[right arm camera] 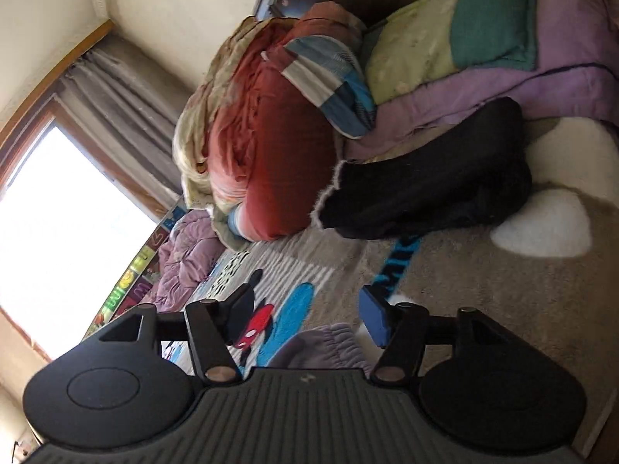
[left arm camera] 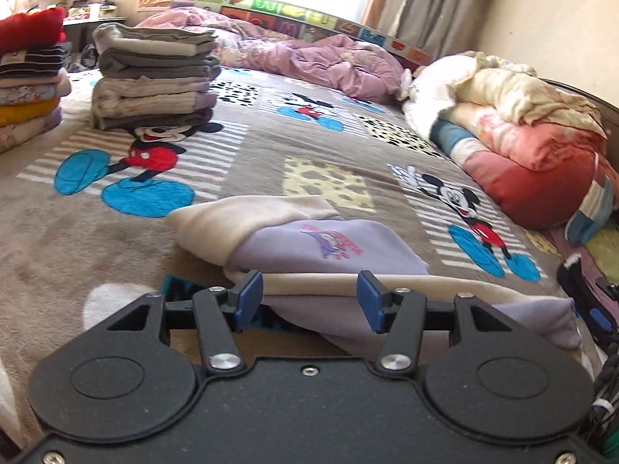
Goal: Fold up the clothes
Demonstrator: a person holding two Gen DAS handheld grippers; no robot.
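A lilac garment point(left arm camera: 329, 249) with a cream fleece lining and a small cartoon print lies partly folded on the Mickey Mouse blanket point(left arm camera: 251, 162), just ahead of my left gripper point(left arm camera: 310, 298). The left gripper is open, its blue pads on either side of the garment's cream near edge, not closed on it. In the right wrist view, rolled sideways, my right gripper point(right arm camera: 307, 315) is open and empty above the blanket point(right arm camera: 483, 301). A gathered lilac cuff point(right arm camera: 325, 344) of the garment shows just below its fingers.
Two stacks of folded clothes stand at the far left: a grey and beige one point(left arm camera: 154, 77) and a mixed one with red on top point(left arm camera: 29, 77). Rumpled quilts and pillows point(left arm camera: 522, 135) line the right side. A black garment point(right arm camera: 425, 185) lies near the pillows.
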